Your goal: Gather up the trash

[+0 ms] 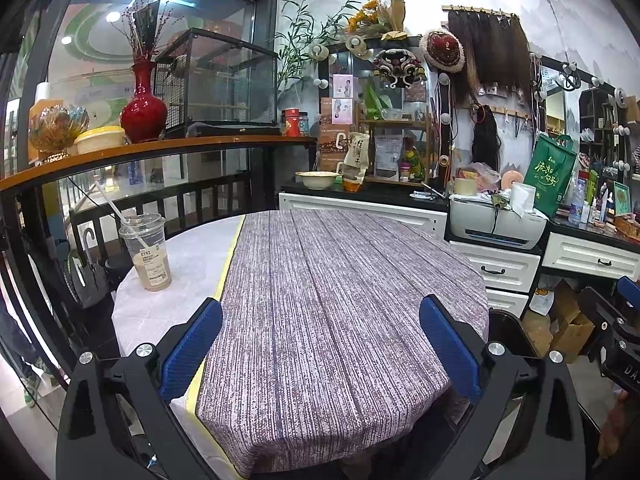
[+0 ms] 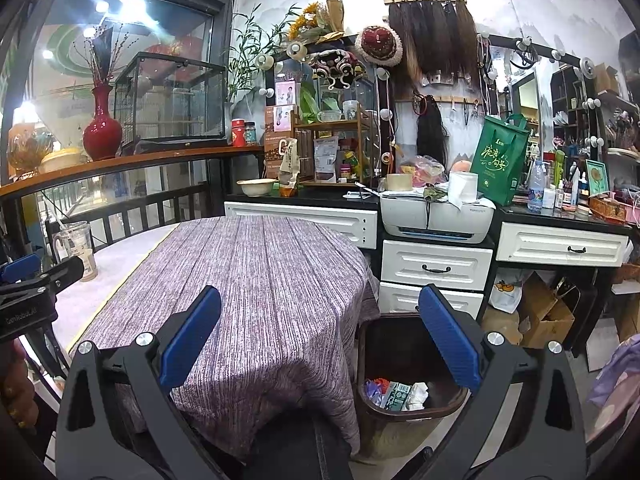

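On the cloth-covered surface (image 1: 340, 300) I see one cup (image 1: 146, 254) with leftover drink at ten o'clock, both my left claw (image 1: 320, 344) and right claw (image 2: 320, 340) wide and empty, the bin (image 2: 404, 396) at five o'clock, and tilting that cup would probably spill it.

One plastic cup (image 1: 146, 254), one trash bin (image 2: 404, 380), one table (image 1: 340, 280), two tongs (image 1: 320, 344) (image 2: 320, 340)

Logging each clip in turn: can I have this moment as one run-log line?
left gripper: open, empty | right gripper: open, empty | clear plastic cup with straw: on table, untouched | dark brown bin: beside table, holds trash
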A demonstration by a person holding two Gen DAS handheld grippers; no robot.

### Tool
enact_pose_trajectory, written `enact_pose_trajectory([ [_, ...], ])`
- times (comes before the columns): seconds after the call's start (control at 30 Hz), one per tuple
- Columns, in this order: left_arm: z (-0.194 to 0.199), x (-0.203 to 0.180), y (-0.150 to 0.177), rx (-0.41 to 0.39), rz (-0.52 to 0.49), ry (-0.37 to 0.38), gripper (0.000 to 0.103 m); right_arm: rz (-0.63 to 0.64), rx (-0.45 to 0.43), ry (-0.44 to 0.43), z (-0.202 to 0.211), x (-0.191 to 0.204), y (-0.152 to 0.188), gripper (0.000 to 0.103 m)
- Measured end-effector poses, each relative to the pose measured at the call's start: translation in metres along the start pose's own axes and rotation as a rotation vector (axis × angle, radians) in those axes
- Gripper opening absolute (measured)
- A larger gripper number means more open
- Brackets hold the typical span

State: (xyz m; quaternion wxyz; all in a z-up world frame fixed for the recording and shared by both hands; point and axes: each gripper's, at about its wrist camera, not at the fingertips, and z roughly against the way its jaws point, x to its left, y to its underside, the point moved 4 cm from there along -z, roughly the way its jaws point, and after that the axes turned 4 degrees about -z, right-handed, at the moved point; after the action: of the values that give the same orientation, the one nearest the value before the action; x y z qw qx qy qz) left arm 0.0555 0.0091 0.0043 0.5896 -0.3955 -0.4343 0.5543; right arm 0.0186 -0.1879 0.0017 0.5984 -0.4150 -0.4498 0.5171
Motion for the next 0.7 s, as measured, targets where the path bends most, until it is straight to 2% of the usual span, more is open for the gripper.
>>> enact_pose_trajectory([
  [0.7,0.0036,-0.0016,-0.0006,0.004,-0.005,0.005,0.098,-0.007,0.007,-0.002,-0.0019,-0.0029,0.0000,0.097],
])
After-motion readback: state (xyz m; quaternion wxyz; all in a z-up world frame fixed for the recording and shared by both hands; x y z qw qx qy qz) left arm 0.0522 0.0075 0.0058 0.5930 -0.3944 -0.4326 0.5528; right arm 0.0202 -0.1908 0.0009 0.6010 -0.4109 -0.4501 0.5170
